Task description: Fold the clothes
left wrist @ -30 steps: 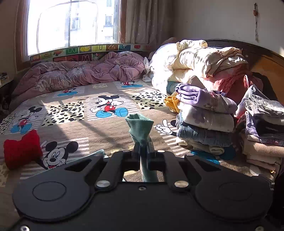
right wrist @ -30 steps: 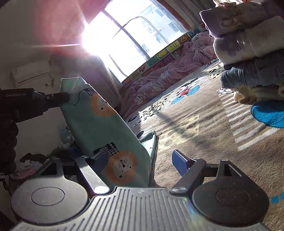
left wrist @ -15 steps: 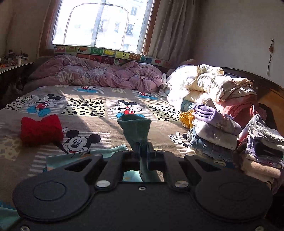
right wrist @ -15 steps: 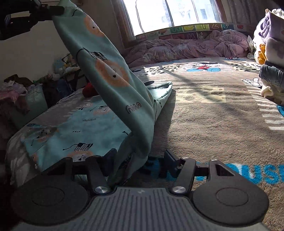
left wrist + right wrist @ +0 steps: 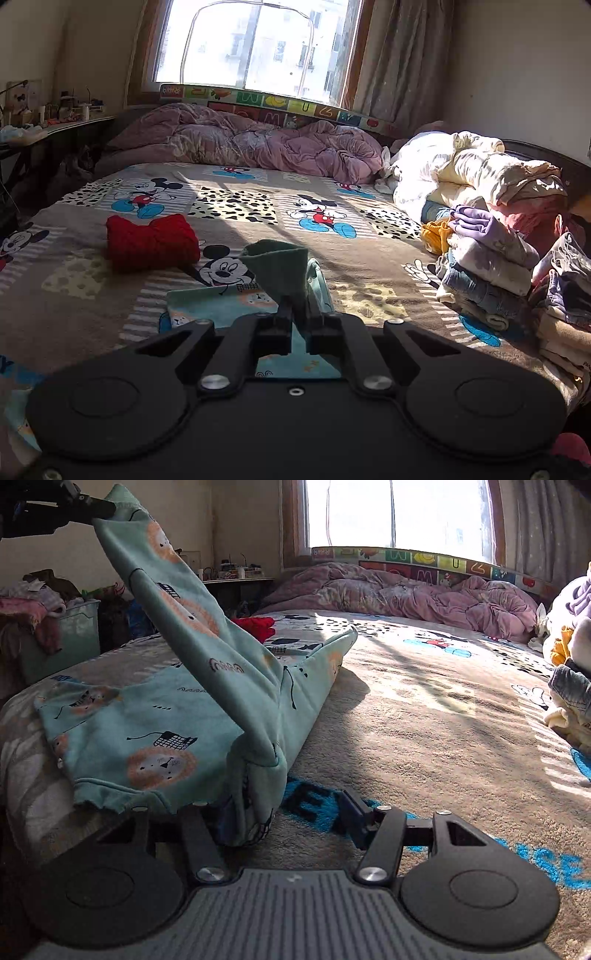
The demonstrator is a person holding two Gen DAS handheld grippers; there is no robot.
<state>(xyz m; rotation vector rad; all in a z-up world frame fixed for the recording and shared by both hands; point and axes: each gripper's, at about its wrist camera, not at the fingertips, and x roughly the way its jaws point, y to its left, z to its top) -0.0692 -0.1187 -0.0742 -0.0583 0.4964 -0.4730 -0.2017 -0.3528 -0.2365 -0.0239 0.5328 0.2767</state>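
A teal garment with a lion print [image 5: 147, 716] lies on the Mickey Mouse bedspread [image 5: 424, 709] near the bed's front left corner. One end is lifted up and to the left. My left gripper [image 5: 295, 314] is shut on that lifted end [image 5: 280, 269]; it shows at the top left of the right wrist view [image 5: 88, 507]. My right gripper [image 5: 284, 816] is open, low over the bedspread. Its left finger touches the garment's bunched near corner [image 5: 255, 805].
A folded red knit [image 5: 151, 240] lies on the bed beyond the garment. A stack of folded clothes [image 5: 491, 266] and piled bedding [image 5: 472, 177] stand at the right. A pink quilt [image 5: 251, 140] runs along the window side. A bin with clothes [image 5: 59, 635] stands left of the bed.
The left gripper carried the held end over the bed, laying more of the garment flat on the bedspread. The right gripper swung to face the window and stayed open by the garment's corner.
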